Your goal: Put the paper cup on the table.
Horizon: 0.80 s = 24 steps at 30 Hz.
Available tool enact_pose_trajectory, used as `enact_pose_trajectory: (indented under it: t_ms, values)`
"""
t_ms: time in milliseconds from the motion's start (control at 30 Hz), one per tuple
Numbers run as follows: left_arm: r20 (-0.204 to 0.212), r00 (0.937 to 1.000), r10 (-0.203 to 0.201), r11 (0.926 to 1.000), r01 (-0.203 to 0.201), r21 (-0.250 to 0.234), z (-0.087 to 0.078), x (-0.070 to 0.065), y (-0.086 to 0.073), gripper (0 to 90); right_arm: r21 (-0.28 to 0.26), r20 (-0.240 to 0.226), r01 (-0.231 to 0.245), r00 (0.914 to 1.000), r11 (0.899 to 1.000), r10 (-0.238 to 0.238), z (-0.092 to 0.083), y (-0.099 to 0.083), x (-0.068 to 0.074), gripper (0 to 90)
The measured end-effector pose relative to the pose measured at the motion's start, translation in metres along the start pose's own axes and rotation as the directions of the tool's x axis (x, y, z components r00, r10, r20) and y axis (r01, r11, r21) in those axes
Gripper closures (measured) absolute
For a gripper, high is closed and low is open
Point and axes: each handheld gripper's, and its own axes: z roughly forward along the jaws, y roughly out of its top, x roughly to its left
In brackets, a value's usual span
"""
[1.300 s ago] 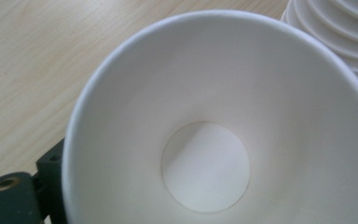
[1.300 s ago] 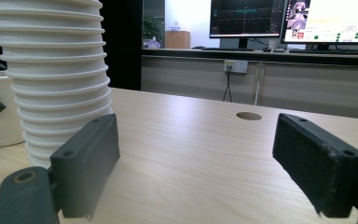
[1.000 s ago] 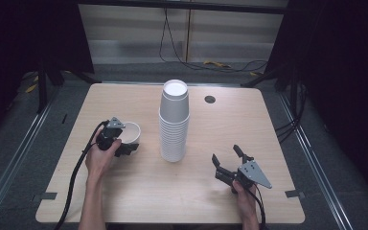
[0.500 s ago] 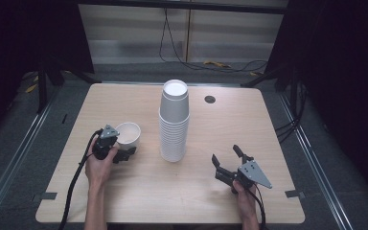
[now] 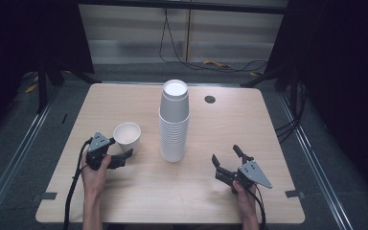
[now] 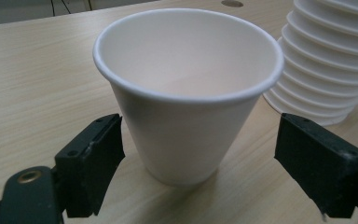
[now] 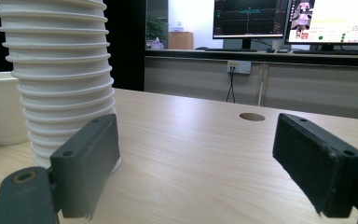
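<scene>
From above, your left gripper [image 5: 117, 151] sits just beside the single cup [image 5: 127, 137], which stands upright on the surface [image 5: 124, 100] left of the cup stack [image 5: 174, 122], while your right gripper [image 5: 229, 162] rests well apart, fingers spread. Through the left gripper view, your fingers [image 6: 91, 163] stand wide either side of the cup [image 6: 186, 93], not touching it. In the right gripper view, your fingers [image 7: 86, 165] gape open on nothing, the stack [image 7: 60, 74] ahead at left.
</scene>
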Motion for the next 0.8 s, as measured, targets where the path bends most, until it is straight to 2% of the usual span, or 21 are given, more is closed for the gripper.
enact_pose_trajectory:
  t_ms: [133,200,233,267,300,333,367,400,467,533,633,667,733,800]
  values:
    - [0.008,0.9999,-0.006,0.9995,0.006,-0.032,-0.005,-0.003,-0.006,15.3,-0.001,0.0,-0.002,1.0,1.0,0.002,0.0,0.0,0.0,14.4]
    - [-0.01,0.9999,0.013,0.9989,-0.013,-0.046,-0.008,-0.007,-0.006,15.3,-0.001,-0.001,0.001,1.0,1.0,-0.001,0.0,0.0,0.0,14.4]
    - [0.007,1.0,0.0,0.9985,0.001,-0.056,-0.011,-0.01,-0.006,15.3,0.0,-0.002,0.0,1.0,1.0,0.0,0.0,0.0,0.0,14.4]
    - [0.015,0.9999,-0.007,0.9972,0.008,-0.074,-0.014,-0.011,-0.005,15.4,0.0,-0.002,-0.003,1.0,1.0,0.003,0.0,0.0,0.0,14.4]
    - [0.033,0.9991,-0.027,0.9934,0.031,-0.111,-0.018,-0.014,-0.004,15.5,-0.001,-0.001,-0.002,1.0,1.0,0.002,0.0,0.0,0.0,14.4]
    - [0.03,0.9993,-0.023,0.9907,0.027,-0.133,-0.022,-0.017,-0.003,15.5,0.0,-0.001,-0.004,1.0,1.0,0.004,0.0,0.0,0.0,14.4]
    - [0.02,0.9997,-0.011,0.9913,0.014,-0.131,-0.025,-0.019,-0.003,15.5,-0.001,0.0,0.001,1.0,1.0,-0.001,0.0,0.0,0.0,14.4]
    - [-0.007,1.0,-0.006,0.9913,0.005,-0.131,-0.028,-0.021,-0.003,15.4,-0.001,-0.001,0.001,1.0,1.0,-0.001,0.0,0.0,0.0,14.4]
    - [-0.014,0.9999,-0.002,0.9903,0.0,-0.139,-0.032,-0.024,-0.004,15.3,-0.002,-0.001,0.001,1.0,1.0,-0.001,0.0,0.0,0.0,14.5]
    - [-0.01,0.9999,0.008,0.9907,-0.009,-0.135,-0.034,-0.03,-0.006,15.3,0.0,-0.003,0.0,1.0,1.0,0.0,0.0,0.0,0.0,14.5]
    - [0.013,0.9982,0.059,0.9884,-0.057,-0.141,-0.035,-0.043,-0.007,15.7,-0.001,-0.002,0.001,1.0,1.0,-0.001,0.0,0.0,0.0,14.5]
    - [0.02,0.9977,0.065,0.9878,-0.061,-0.143,-0.035,-0.047,-0.007,15.6,-0.002,-0.001,-0.002,1.0,1.0,0.002,0.0,0.0,0.0,14.6]
    - [0.031,0.9976,0.061,0.9857,-0.056,-0.159,-0.035,-0.053,-0.009,15.9,0.0,0.0,0.0,1.0,1.0,0.0,0.0,0.0,0.0,14.8]
    - [0.051,0.9979,0.039,0.9853,-0.03,-0.169,-0.033,-0.057,-0.011,15.8,-0.002,-0.001,-0.002,1.0,1.0,0.002,0.0,0.0,0.0,14.9]
